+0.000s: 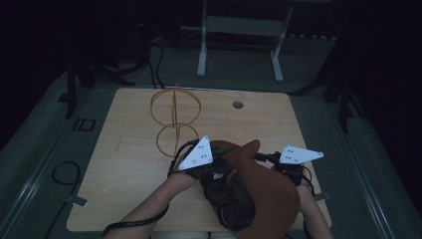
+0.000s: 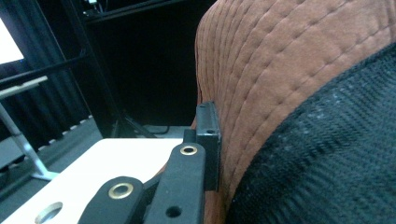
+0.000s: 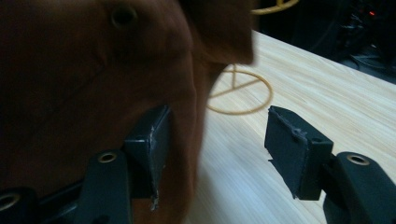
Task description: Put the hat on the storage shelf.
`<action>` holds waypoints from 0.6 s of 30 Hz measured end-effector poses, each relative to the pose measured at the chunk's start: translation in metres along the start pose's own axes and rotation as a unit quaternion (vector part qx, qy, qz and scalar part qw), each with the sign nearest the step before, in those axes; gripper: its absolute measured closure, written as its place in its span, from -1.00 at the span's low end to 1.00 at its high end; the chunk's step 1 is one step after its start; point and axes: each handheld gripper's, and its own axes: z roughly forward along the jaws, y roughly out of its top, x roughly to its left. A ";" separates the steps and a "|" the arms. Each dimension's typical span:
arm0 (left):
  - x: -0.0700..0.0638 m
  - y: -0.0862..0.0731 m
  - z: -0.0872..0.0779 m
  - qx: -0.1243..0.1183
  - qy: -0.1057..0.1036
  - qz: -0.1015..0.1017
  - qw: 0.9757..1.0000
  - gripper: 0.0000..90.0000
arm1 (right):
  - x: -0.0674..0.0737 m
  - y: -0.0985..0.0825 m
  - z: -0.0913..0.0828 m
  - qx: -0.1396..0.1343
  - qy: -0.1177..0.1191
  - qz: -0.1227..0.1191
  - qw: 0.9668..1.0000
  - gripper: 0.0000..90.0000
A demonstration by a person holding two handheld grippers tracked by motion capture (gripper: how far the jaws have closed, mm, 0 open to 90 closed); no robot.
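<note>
Mid-handling, seemingly: left gripper (image 1: pixel 211 167) clamped on brown hat (image 1: pixel 271 194) (lower centre), right gripper (image 3: pixel 219 149) wide open beside it. Next, probably: closing on fabric.

So the desk (image 1: pixel 124 164) has a wire stand (image 1: pixel 175 119) sitting toward the back, a bit left of centre, and a small round hole (image 1: pixel 238 104) in the desktop off to the stand's right. The hat (image 1: pixel 259 191) is at the near edge, in front of and to the right of the stand, held up between both hands. The left gripper (image 1: pixel 209 162) is on the hat's left side, the right gripper (image 1: pixel 291 167) on its right. In the right gripper view the hat covers one of the fingers (image 3: pixel 147 149) while the other stands apart over bare desk. Behind the desk, on the floor, there's a frame on legs (image 1: pixel 239 35).
</note>
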 end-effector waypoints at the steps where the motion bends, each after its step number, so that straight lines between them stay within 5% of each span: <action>1: -0.001 0.000 0.000 -0.003 -0.005 -0.002 1.000 0.95 | 0.002 0.001 0.003 -0.002 0.005 -0.004 1.000 -0.12; 7: -0.008 0.002 0.007 0.001 -0.004 0.015 1.000 0.95 | 0.009 0.008 0.016 -0.023 0.033 -0.016 0.999 -0.06; 14: -0.009 0.009 0.013 0.001 -0.005 0.020 1.000 0.94 | 0.011 0.013 0.017 -0.052 0.060 -0.018 0.997 0.27; 18: -0.011 0.012 0.018 0.020 -0.013 0.035 0.999 0.93 | 0.013 0.018 0.017 -0.034 0.057 -0.031 0.997 0.53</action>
